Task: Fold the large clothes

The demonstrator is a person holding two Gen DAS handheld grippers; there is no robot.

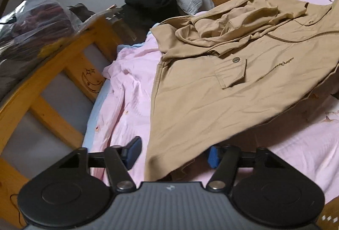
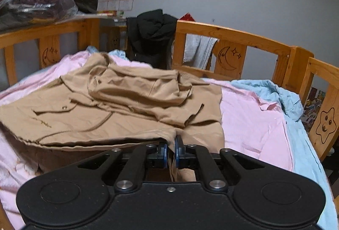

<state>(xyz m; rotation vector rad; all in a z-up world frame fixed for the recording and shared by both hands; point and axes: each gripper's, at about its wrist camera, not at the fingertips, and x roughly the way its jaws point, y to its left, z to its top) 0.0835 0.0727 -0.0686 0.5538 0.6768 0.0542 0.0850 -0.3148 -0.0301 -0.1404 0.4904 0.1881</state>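
A tan jacket (image 1: pixel 222 81) with a snap pocket and a zip lies crumpled on the pink sheet (image 1: pixel 127 92) of a bed. One lower corner of it hangs between the blue pads (image 1: pixel 133 153) of my left gripper (image 1: pixel 173 154). The left pad stands apart from the cloth and the jacket partly hides the right pad, so this gripper is open around the fabric. In the right wrist view the tan jacket (image 2: pixel 118 107) spreads ahead, its near edge lifted off the bed. My right gripper (image 2: pixel 172 150) is shut on a fold of that edge.
Wooden bed rails (image 2: pixel 231 39) with carved moons and a star ring the mattress. A black coat (image 2: pixel 152 35) and a grey cloth (image 2: pixel 199 52) hang over the far rail. Plastic-wrapped bundles (image 2: pixel 31 3) sit beyond the left rail. A blue sheet (image 2: pixel 296 115) edges the pink sheet (image 2: pixel 254 124).
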